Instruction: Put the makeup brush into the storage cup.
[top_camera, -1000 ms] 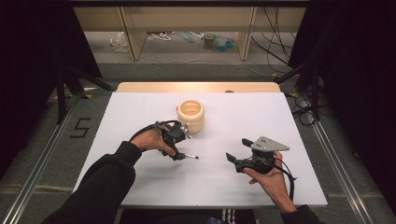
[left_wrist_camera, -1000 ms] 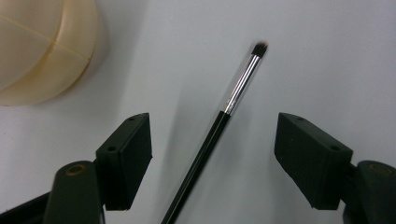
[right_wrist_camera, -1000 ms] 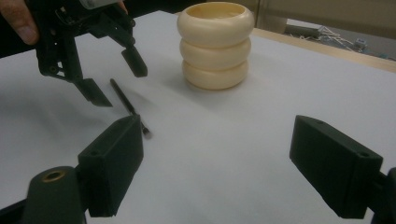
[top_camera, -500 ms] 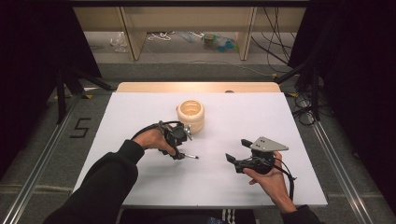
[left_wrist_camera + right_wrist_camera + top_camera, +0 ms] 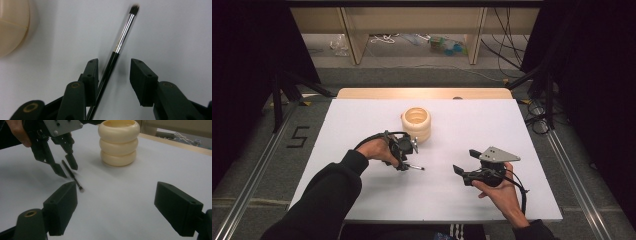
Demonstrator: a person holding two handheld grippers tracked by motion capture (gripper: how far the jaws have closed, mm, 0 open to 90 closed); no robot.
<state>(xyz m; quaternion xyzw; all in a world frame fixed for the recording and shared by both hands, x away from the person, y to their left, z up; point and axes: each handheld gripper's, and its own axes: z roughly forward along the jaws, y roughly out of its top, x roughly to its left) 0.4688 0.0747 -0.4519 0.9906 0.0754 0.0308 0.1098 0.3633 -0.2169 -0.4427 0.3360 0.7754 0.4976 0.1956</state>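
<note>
The right tool (image 5: 460, 171) waits wide open with nothing in it, on the near side of the brush (image 5: 117, 47). The thin brush lies flat on the white desk (image 5: 362, 115). The left tool (image 5: 113, 72) stands over it, half open; its jaws have just been closing, with the handle between them. One jaw looks to touch the handle, the other is apart. I think it should close slowly and stay low. Behind the brush stands the cream holder (image 5: 416, 123).
</note>
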